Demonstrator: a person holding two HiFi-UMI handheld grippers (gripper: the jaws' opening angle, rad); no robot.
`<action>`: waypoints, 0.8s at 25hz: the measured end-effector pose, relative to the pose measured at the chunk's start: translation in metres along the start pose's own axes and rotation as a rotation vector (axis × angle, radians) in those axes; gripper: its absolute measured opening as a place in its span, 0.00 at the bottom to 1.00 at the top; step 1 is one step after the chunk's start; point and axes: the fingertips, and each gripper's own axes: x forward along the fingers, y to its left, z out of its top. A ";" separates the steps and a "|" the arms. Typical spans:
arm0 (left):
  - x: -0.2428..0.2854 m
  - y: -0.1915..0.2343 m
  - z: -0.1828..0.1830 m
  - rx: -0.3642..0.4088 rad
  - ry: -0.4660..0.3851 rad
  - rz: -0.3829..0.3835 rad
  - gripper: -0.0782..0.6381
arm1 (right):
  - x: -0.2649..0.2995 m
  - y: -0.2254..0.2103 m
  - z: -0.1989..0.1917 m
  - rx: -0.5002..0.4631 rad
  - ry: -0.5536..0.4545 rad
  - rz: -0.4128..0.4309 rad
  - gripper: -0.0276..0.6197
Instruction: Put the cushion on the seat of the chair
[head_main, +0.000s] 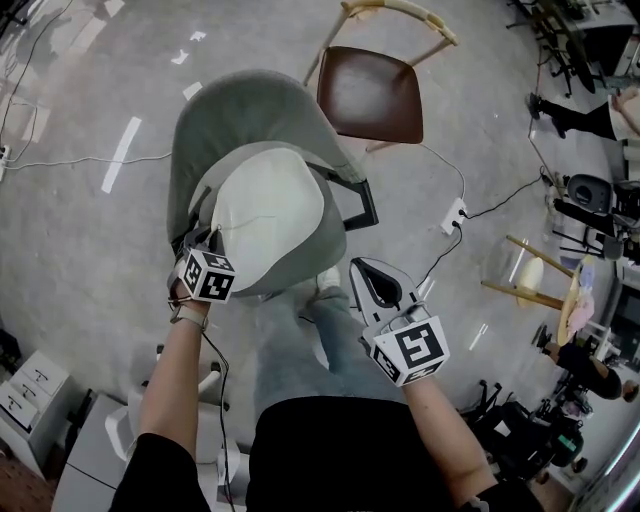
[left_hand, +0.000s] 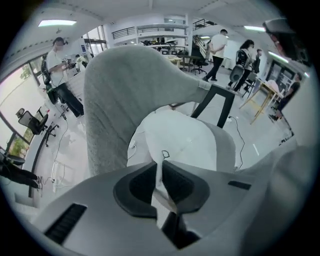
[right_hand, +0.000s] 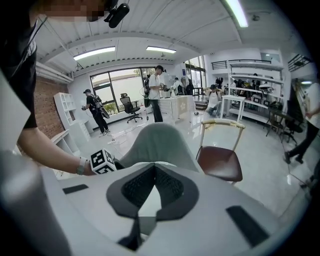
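Head view first: the cream cushion (head_main: 265, 210) is lying on the seat of the grey shell chair (head_main: 250, 105), and the left gripper (head_main: 203, 247) has it pinched at the 7 o'clock edge. The right gripper (head_main: 362, 270) sits off at 4 o'clock, clear of the cushion. A brown wooden chair (head_main: 370, 95) stands at 1 o'clock. Left gripper view: jaws clamped on a thin fold of cushion fabric, nothing more. Right gripper view: jaws together, nothing in them. The risk is that skinny one-corner pinch. If the person pulls away without fully letting go, the cushion probably drags forward off the seat. No real containers here, just the seat shell cradling the cushion.
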 end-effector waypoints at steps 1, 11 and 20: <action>0.005 0.001 0.000 0.017 0.010 0.006 0.17 | -0.002 -0.001 -0.004 0.005 0.004 -0.004 0.05; 0.055 -0.005 0.005 0.103 0.068 -0.063 0.16 | -0.009 -0.017 -0.025 0.049 0.025 -0.052 0.05; 0.094 -0.007 -0.009 0.143 0.143 -0.058 0.17 | -0.013 -0.021 -0.044 0.084 0.044 -0.089 0.05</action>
